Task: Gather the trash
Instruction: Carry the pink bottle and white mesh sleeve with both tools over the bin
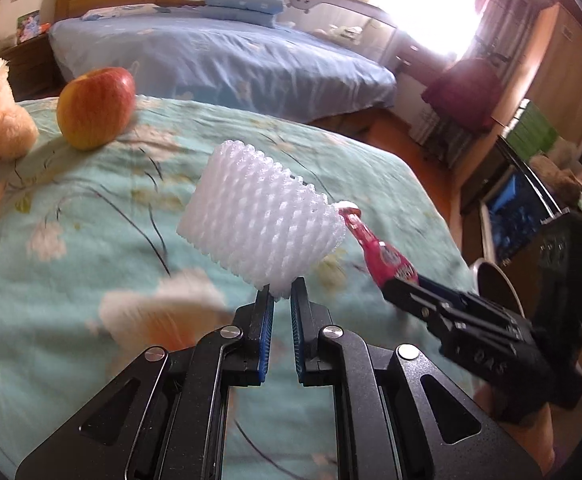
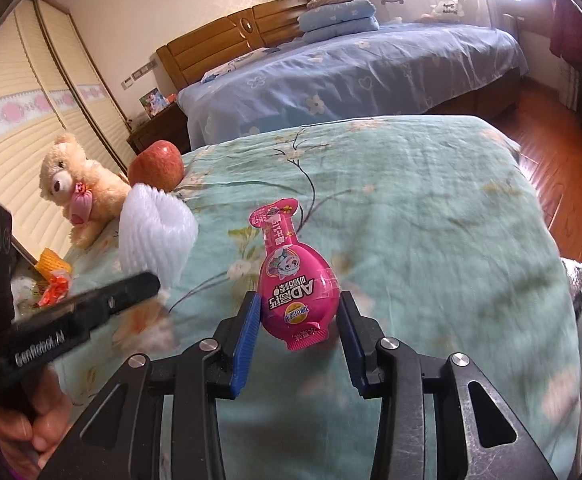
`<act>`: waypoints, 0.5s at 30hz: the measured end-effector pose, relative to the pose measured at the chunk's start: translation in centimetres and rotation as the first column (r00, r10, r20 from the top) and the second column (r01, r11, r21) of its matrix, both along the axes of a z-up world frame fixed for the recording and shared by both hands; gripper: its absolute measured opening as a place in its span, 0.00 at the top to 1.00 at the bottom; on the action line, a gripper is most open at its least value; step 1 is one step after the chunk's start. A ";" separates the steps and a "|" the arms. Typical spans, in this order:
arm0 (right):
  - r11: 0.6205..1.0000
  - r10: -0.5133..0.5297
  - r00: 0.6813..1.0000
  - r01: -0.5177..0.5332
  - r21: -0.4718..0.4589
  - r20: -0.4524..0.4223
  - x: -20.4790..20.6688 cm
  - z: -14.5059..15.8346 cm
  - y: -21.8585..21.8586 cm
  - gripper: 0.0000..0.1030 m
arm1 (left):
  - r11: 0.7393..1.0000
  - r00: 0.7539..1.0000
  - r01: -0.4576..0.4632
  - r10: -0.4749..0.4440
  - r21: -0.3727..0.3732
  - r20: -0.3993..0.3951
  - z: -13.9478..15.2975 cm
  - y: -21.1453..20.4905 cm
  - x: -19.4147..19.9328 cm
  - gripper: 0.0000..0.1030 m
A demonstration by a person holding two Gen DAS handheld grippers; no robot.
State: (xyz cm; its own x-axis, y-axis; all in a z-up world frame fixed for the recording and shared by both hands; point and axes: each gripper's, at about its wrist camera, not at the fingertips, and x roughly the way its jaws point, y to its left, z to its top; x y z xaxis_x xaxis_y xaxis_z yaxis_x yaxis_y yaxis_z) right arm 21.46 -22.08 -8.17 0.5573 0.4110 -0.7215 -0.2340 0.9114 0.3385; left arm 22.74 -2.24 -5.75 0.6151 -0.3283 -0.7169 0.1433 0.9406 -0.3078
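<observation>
2 catches: foam net (image 1: 261, 216) and pink bottle (image 2: 295, 276) between jaws.

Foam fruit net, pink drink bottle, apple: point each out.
foam fruit net (image 1: 263, 224), left wrist view, middle of mesh wall
pink drink bottle (image 2: 297, 280), right wrist view, label on belly
apple (image 1: 95, 107), left wrist view, front skin

A bed covered in a teal floral quilt (image 2: 431, 208) is being used as the carrying surface. A red-yellow apple (image 1: 95, 107) is being supported near its far left edge, with a cream teddy bear (image 2: 75, 190) being propped just beside it. An orange foam net (image 2: 53, 264) and a crumpled orange wrapper (image 2: 54, 289) are being borne at the left edge.
</observation>
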 end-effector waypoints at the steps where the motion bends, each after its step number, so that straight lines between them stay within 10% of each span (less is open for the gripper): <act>1: 1.000 -0.007 1.000 0.007 0.001 -0.001 -0.4 0.1 -0.3 0.62 | 1.000 1.000 0.007 -0.007 -0.003 -0.003 0.0 -0.3 -0.4 0.92; 15: 0.992 -0.130 0.992 0.130 0.003 0.003 -5.8 0.8 -6.2 0.62 | 0.993 0.992 0.121 -0.121 -0.002 -0.025 -0.2 -5.6 -4.5 0.92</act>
